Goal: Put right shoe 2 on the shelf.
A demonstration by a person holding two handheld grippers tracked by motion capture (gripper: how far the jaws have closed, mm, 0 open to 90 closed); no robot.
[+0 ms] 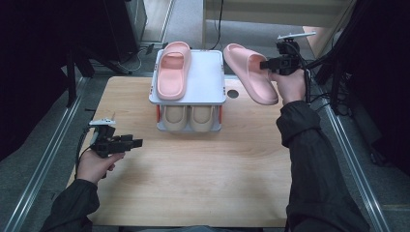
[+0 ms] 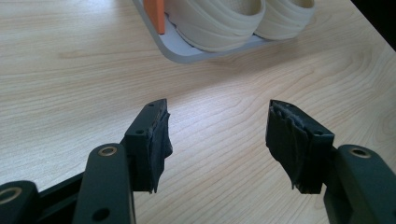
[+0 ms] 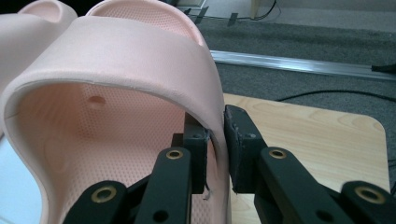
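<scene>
The right gripper holds a pink slipper in the air just to the right of the grey two-tier rack, its jaws clamped on the side of the strap — in the right gripper view one pad sits inside the strap and the other outside, with the strap wall pinched between them. In the high view the slipper's long axis runs on a diagonal, from its far end up near the rack's back right corner down to its near end by the person's right hand; which of those ends is the toe is hard to tell from here, though the sole appears tilted toward the rack. A second pink slipper lies flat on the left half of the rack's top shelf, long axis running away from the person, and a beige pair sits on the lower shelf. The left gripper hovers low over the wooden table near its left edge, well apart from the rack, its jaws spread wide around nothing — bare wood shows between the pads.
</scene>
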